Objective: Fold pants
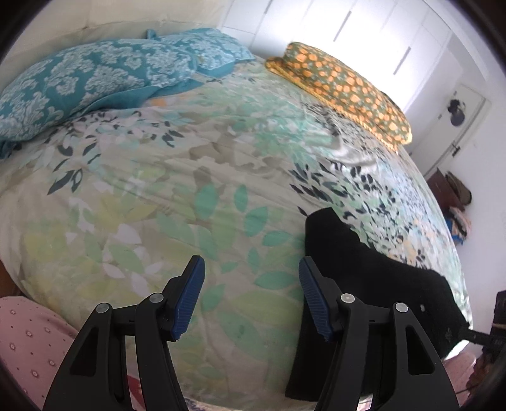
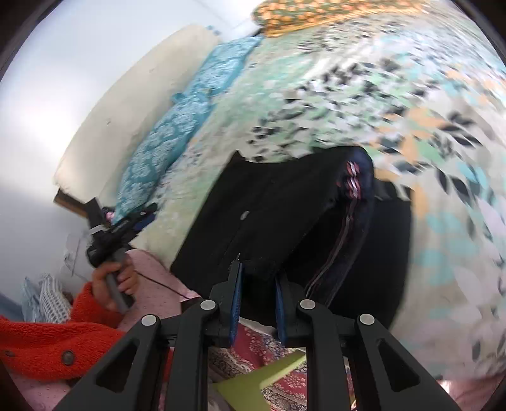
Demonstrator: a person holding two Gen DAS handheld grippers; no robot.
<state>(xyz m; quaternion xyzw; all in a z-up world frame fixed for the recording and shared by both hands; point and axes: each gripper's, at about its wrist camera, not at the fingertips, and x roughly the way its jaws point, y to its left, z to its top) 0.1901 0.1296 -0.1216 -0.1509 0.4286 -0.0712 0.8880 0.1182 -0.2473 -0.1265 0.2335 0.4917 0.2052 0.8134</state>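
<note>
The black pants (image 2: 278,215) lie on the floral bedspread (image 2: 427,126) near the bed's front edge, partly lifted, with a dark blue striped side seam (image 2: 354,196) showing. My right gripper (image 2: 257,272) is shut on a fold of the pants and holds it up off the bed. My left gripper (image 1: 251,278) is open and empty above the bedspread (image 1: 158,189), just left of the pants (image 1: 363,268). The left gripper also shows in the right wrist view (image 2: 104,227), held in a hand at the bed's left edge.
Teal patterned pillows (image 1: 95,76) lie at the head of the bed. A folded orange-dotted blanket (image 1: 341,88) lies at the far right side. White wardrobe doors (image 1: 363,28) stand behind. A red patterned rug (image 2: 253,354) is below the bed edge.
</note>
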